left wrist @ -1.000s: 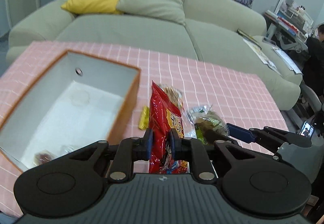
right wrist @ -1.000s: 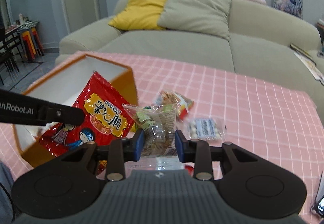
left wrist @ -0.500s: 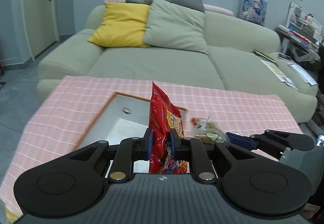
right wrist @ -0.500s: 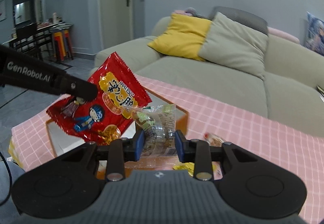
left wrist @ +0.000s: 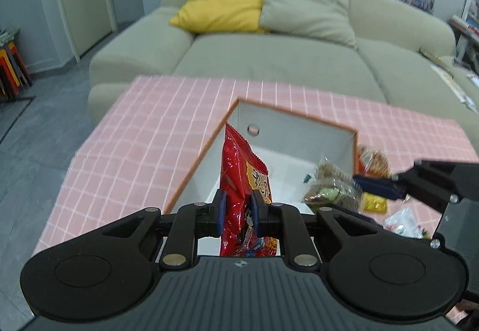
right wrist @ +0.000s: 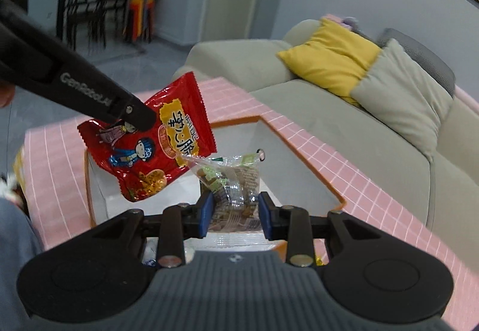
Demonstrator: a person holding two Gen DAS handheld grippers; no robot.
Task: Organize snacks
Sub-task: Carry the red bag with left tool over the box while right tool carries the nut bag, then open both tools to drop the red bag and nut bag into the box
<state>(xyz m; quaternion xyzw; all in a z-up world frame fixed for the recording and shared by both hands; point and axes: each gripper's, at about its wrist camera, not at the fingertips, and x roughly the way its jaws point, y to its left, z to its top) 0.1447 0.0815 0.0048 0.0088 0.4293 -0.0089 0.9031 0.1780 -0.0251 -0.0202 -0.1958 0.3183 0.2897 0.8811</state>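
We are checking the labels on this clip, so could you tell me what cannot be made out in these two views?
- Box floor, near end: left wrist view, hidden by the red bag and left gripper.
- Clear pack contents: right wrist view, wrapper glare and blur.
- Snacks on the table past the box: left wrist view, partly behind the right gripper, blurred.
- Room behind the sofa: right wrist view, motion blur.

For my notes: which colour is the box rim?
Orange; the box rim frames white inner walls. It shows best in the left wrist view.
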